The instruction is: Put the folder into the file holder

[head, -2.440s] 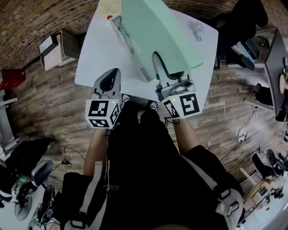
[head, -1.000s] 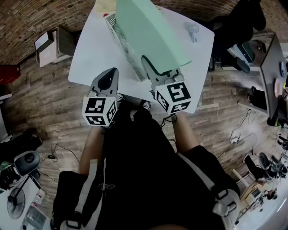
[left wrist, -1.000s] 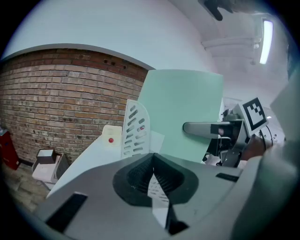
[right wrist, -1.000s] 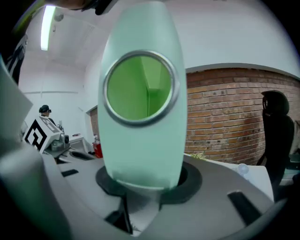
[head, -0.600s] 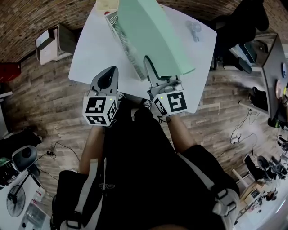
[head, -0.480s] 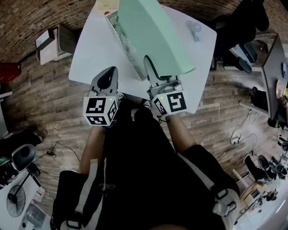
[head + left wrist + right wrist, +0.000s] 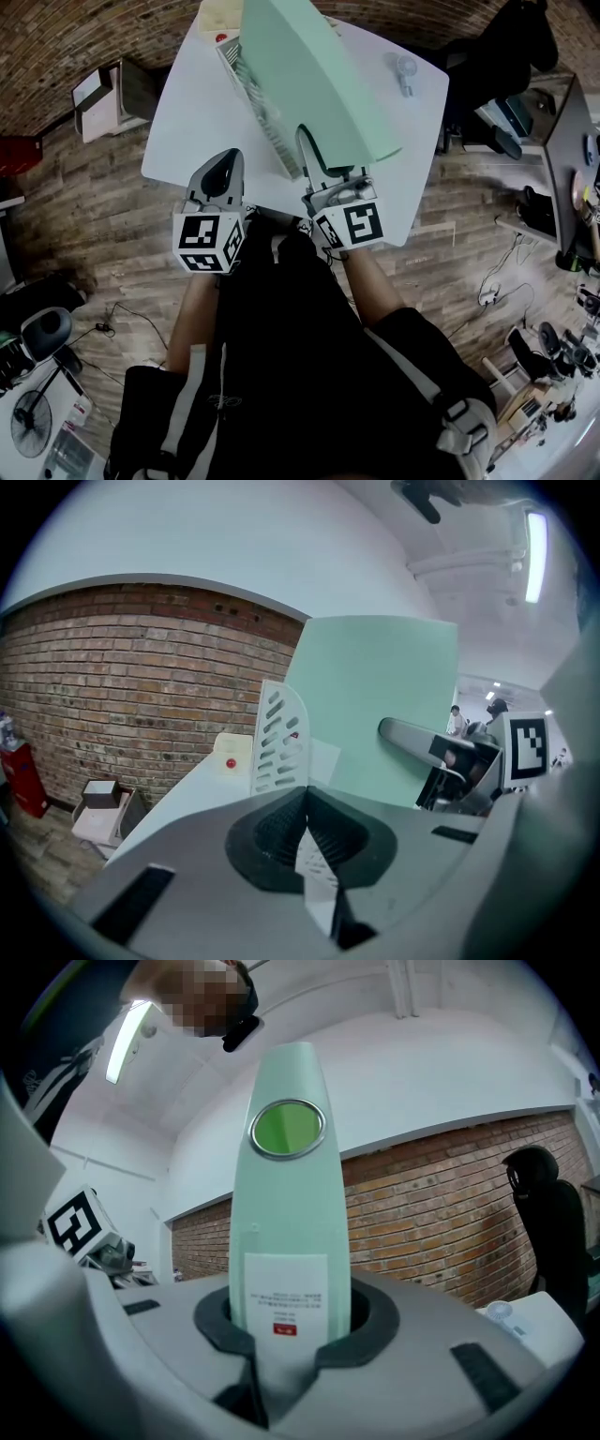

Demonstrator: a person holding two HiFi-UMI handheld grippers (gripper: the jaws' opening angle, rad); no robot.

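The mint-green lever-arch folder [image 7: 309, 84] stands upright on its edge over the white table [image 7: 187, 112], pinched at its near spine by the right gripper [image 7: 314, 150]. It sits hard against the right side of the white perforated plastic file holder [image 7: 258, 112]; whether its far end is already inside cannot be told.

Only the right gripper view shows the spine itself [image 7: 289, 1269], with a round green finger hole and a white label bearing a small red mark. There the right gripper [image 7: 289, 1326] has just been closing, and its pads now press on that spine.

The left gripper view alone gives the side of the file holder [image 7: 279, 738], its slotted wall just in front of the folder's flat cover [image 7: 375, 705]. The left gripper [image 7: 307, 794] has its jaws pressed together with nothing in them; the head view places it [image 7: 225, 161] at the table's near edge, apart from both.

A cream box with a red dot [image 7: 230, 757] lies beyond the holder
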